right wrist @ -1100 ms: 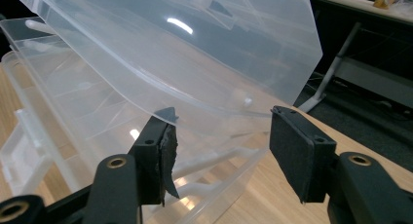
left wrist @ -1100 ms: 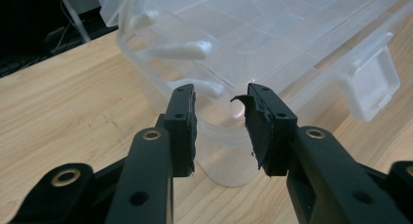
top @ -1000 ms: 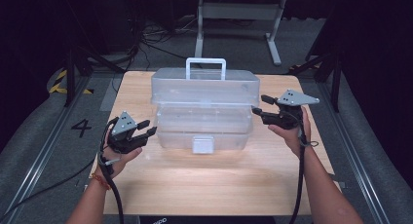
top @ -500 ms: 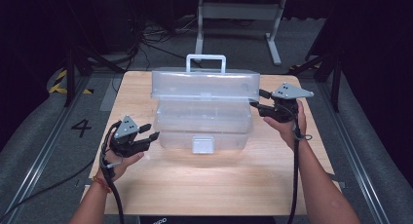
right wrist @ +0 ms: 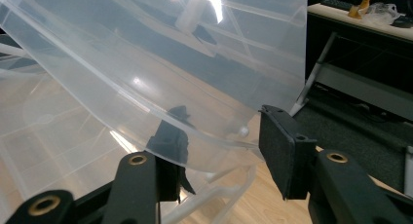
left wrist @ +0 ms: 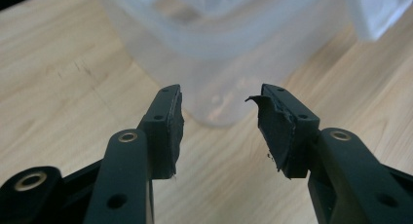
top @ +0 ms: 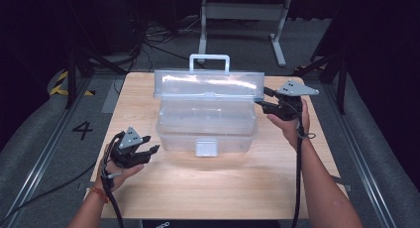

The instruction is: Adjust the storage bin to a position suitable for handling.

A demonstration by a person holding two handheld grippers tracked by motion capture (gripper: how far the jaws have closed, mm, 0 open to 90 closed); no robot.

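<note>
The wooden tabletop (top: pixel 213 188) is carrying one big thing: a clear plastic box (top: pixel 207 124) sitting square in its middle, a little nearer the far edge than the near one. Its lid (top: pixel 208 84) is standing raised on the far side, the white handle (top: pixel 210 62) sticking up above it, and the white latch (top: pixel 206 147) is hanging at the centre of the box's front wall, facing me.

I am holding my right gripper (top: pixel 262 100) up at the lid's right end, above the right edge of the box. In the right gripper view the lid's edge (right wrist: pixel 160 121) is passing between my jaws — one pad is showing through the clear plastic, the other (right wrist: pixel 275 151) is standing on the near side of it with a gap. The jaws have just been closing, but they are not pressing on the lid yet.

My left gripper (top: pixel 150 151) is hovering low over the tabletop toward its left edge, just beside the box's front left corner. Its jaws are standing apart, having just been opening, with nothing between them — in the left gripper view bare wood and the rounded corner of the box (left wrist: pixel 219 73) are showing past the pads.
</note>
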